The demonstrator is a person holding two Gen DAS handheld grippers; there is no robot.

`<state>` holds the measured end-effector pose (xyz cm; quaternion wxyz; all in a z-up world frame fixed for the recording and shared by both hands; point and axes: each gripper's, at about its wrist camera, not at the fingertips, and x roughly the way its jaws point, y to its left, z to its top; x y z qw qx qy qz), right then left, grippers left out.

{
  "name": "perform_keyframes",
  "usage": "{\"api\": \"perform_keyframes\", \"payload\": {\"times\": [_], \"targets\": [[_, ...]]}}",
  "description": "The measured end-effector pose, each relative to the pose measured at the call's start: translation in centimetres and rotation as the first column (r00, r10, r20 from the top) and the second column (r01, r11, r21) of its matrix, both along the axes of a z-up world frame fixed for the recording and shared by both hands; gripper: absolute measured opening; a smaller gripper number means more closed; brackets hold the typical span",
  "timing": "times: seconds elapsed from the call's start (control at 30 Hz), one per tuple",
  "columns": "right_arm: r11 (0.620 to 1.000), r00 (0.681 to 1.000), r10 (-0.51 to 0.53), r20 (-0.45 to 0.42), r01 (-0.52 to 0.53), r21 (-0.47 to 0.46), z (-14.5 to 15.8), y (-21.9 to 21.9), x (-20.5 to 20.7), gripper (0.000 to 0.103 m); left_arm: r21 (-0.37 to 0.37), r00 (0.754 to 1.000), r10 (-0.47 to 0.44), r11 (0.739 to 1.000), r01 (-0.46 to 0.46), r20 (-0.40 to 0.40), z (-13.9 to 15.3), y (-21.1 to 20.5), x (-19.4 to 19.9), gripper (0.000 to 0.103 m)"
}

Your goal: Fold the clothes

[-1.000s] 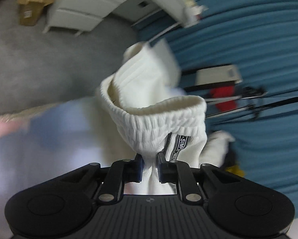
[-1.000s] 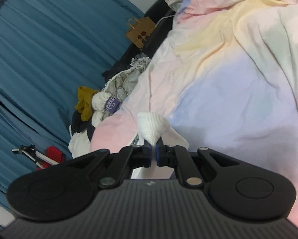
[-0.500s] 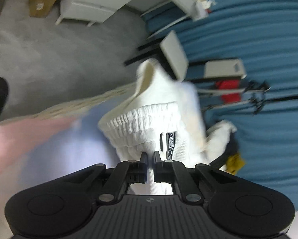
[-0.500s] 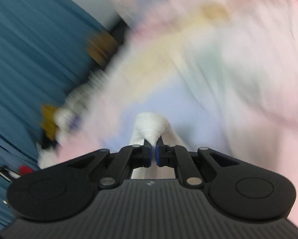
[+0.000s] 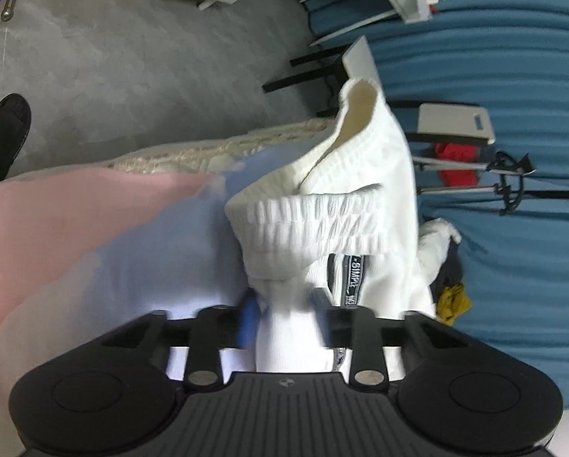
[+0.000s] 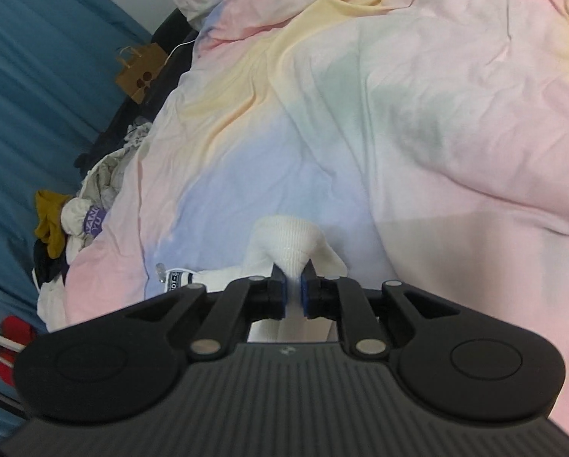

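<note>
White knit shorts (image 5: 333, 224) pinched by both: left gripper (image 5: 284, 316) jaws parted, blurred, cloth between, grip unclear; right gripper (image 6: 292, 292) clamped on a fold. Waistband stretched between, over pastel duvet (image 6: 398, 133).

The white knitted garment with a ribbed elastic waistband (image 5: 314, 224) stands bunched and partly upright above the pastel bedding, its waistband turned outward in a thick gathered roll. Behind the roll a flap of the fabric rises to a rounded tip, showing a cream inner face. A dark woven label with pale lettering hangs down just below the waistband. In the right wrist view a small ribbed fold of the same white garment (image 6: 284, 240) pokes up in a rounded peak.
</note>
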<state>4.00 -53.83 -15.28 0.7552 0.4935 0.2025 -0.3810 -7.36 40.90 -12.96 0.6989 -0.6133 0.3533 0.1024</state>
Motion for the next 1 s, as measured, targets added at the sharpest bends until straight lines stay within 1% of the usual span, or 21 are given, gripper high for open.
{"api": "perform_keyframes", "payload": {"times": [0.1, 0.17, 0.23, 0.27, 0.3, 0.33, 0.4, 0.47, 0.53, 0.57, 0.63, 0.73, 0.77, 0.83, 0.9, 1.0], "targets": [[1.000, 1.000, -0.020, -0.017, 0.019, -0.025, 0.6, 0.7, -0.3, 0.022, 0.005, 1.000, -0.013, 1.000, 0.013, 0.000, -0.5, -0.6, 0.9, 0.044], [0.996, 0.998, -0.036, -0.046, 0.032, -0.078, 1.3, 1.3, -0.2, 0.032, 0.007, 1.000, -0.023, 1.000, 0.023, -0.002, -0.8, -1.0, 1.5, 0.044], [0.989, 0.996, -0.052, -0.078, 0.040, -0.143, 2.1, 1.9, -0.1, 0.055, 0.013, 1.000, -0.029, 1.000, 0.029, -0.009, -0.7, -1.3, 1.9, 0.044], [0.982, 0.994, -0.059, -0.094, 0.041, -0.183, 2.5, 2.2, 0.1, 0.060, 0.016, 1.000, -0.027, 0.999, 0.027, -0.013, -0.7, -1.5, 2.0, 0.044], [0.974, 0.991, -0.077, -0.109, 0.051, -0.222, 2.8, 2.5, 0.2, 0.069, 0.018, 1.000, -0.022, 1.000, 0.022, -0.015, -0.8, -1.5, 2.1, 0.043], [0.966, 0.990, -0.091, -0.109, 0.061, -0.250, 3.1, 2.7, 0.3, 0.072, 0.021, 1.000, -0.016, 1.000, 0.016, -0.017, -0.8, -1.6, 2.2, 0.043], [0.955, 0.994, -0.077, -0.083, 0.050, -0.293, 3.8, 3.2, 0.8, 0.072, 0.030, 1.000, 0.000, 1.000, 0.001, -0.018, -0.8, -1.9, 2.4, 0.041], [0.940, 0.997, -0.025, -0.079, -0.003, -0.340, 4.5, 4.0, 2.1, 0.072, 0.040, 1.000, 0.021, 0.999, -0.020, -0.017, -0.9, -2.3, 2.5, 0.041], [0.920, 0.992, 0.089, -0.086, -0.115, -0.376, 4.9, 5.2, 4.6, 0.072, 0.048, 0.999, 0.044, 0.998, -0.043, -0.017, -0.9, -2.7, 2.5, 0.040], [0.908, 0.983, 0.160, -0.092, -0.183, -0.377, 4.9, 5.9, 6.0, 0.072, 0.046, 0.998, 0.054, 0.998, -0.053, -0.019, -1.0, -3.0, 2.5, 0.040], [0.889, 0.951, 0.290, -0.108, -0.309, -0.338, 4.1, 6.9, 9.4, 0.071, 0.034, 0.997, 0.076, 0.997, -0.075, -0.022, -1.1, -3.1, 2.5, 0.038], [0.863, 0.906, 0.397, -0.144, -0.423, -0.278, 2.4, 8.2, 13.8, 0.071, 0.034, 0.995, 0.097, 0.995, -0.096, -0.029, -1.0, -3.4, 2.5, 0.038], [0.849, 0.891, 0.421, -0.167, -0.452, -0.272, 1.7, 8.7, 15.1, 0.071, 0.036, 0.994, 0.102, 0.994, -0.100, -0.029, -1.0, -3.4, 2.5, 0.038], [0.818, 0.864, 0.437, -0.250, -0.497, -0.289, 0.5, 9.7, 17.0, 0.071, 0.022, 0.993, 0.118, 0.993, -0.118, -0.028, -1.2, -3.5, 2.4, 0.038], [0.775, 0.825, 0.435, -0.359, -0.547, -0.317, -0.9, 10.5, 18.6, 0.071, -0.005, 0.990, 0.137, 0.990, -0.137, -0.025, -1.7, -3.5, 2.2, 0.038], [0.723, 0.785, 0.428, -0.448, -0.595, -0.351, -2.2, 11.3, 19.1, 0.069, -0.017, 0.989, 0.144, 0.989, -0.145, -0.023, -1.9, -3.5, 2.1, 0.038]]}}
